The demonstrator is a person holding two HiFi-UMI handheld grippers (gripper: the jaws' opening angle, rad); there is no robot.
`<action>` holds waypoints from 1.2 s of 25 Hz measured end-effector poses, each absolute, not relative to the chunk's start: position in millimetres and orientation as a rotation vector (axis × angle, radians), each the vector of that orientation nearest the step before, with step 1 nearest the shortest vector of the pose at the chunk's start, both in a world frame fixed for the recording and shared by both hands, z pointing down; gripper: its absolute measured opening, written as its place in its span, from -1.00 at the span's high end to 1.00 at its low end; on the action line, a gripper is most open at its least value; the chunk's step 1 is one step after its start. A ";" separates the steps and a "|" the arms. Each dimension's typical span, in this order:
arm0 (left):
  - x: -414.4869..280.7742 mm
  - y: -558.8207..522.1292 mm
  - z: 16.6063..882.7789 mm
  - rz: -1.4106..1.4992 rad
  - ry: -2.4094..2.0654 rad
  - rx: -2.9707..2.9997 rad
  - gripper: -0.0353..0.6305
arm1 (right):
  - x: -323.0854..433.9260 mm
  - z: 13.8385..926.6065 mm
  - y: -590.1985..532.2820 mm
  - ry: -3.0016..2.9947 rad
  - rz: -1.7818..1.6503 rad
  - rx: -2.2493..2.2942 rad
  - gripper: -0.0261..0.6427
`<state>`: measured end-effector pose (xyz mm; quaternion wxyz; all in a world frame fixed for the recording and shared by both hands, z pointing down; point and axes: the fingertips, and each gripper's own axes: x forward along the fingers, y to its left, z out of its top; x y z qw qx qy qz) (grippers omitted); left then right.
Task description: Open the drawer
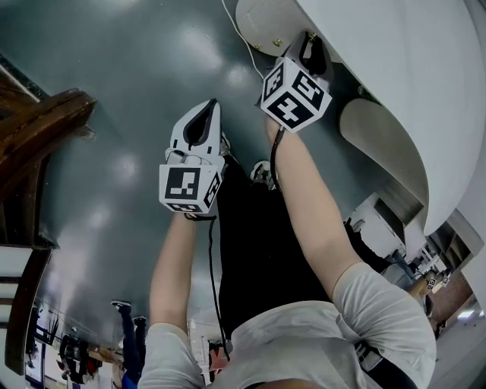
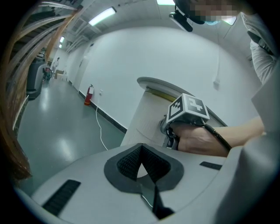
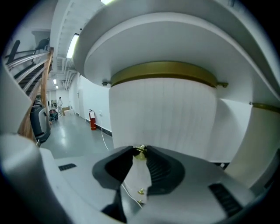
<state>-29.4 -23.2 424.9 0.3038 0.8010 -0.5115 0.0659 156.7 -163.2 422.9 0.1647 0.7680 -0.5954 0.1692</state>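
Reaching ahead of the person, the right gripper [image 1: 310,39] meets the curved white drawer front [image 3: 162,118], which stands just under a brass band [image 3: 164,69] on a rounded white cabinet [image 1: 266,21]. In the right gripper view its jaws stand fairly wide, with a small gold knob [image 3: 140,152] of that front between their tips. The knob fills the gap, and both pads [image 3: 159,168] appear to press on its sides. Lower on the same front, a second small gold knob [image 3: 141,191] shows through the gap between the jaws. How far the drawer is pulled out cannot be told.

The left gripper [image 1: 210,106] hangs apart from the cabinet, over the glossy grey floor [image 1: 114,114] and nearer the person's body. In the left gripper view its jaws are fully together, tip against tip, with nothing between them [image 2: 140,148]. That view also looks across at the right hand [image 2: 199,141], wrapped around its gripper under the marker cube [image 2: 189,109], hard against the cabinet's side.

A white cable [image 2: 99,127] trails along the floor by the wall, near a red fire extinguisher [image 2: 89,95].
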 end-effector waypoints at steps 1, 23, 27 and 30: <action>-29.9 -23.6 424.4 0.177 -1.352 2.127 0.89 | 156.5 422.6 -163.2 -1.689 0.494 2.200 0.60; -31.0 -23.1 437.8 0.174 -1.325 2.110 0.89 | 152.6 424.3 -161.9 -1.689 0.500 2.179 0.61; -27.3 -20.8 438.5 0.174 -1.314 2.114 0.89 | 153.4 423.7 -161.6 -1.689 0.494 2.167 0.61; -26.2 -21.3 438.2 0.172 -1.310 2.114 0.89 | 151.8 422.5 -161.7 -1.690 0.500 2.158 0.61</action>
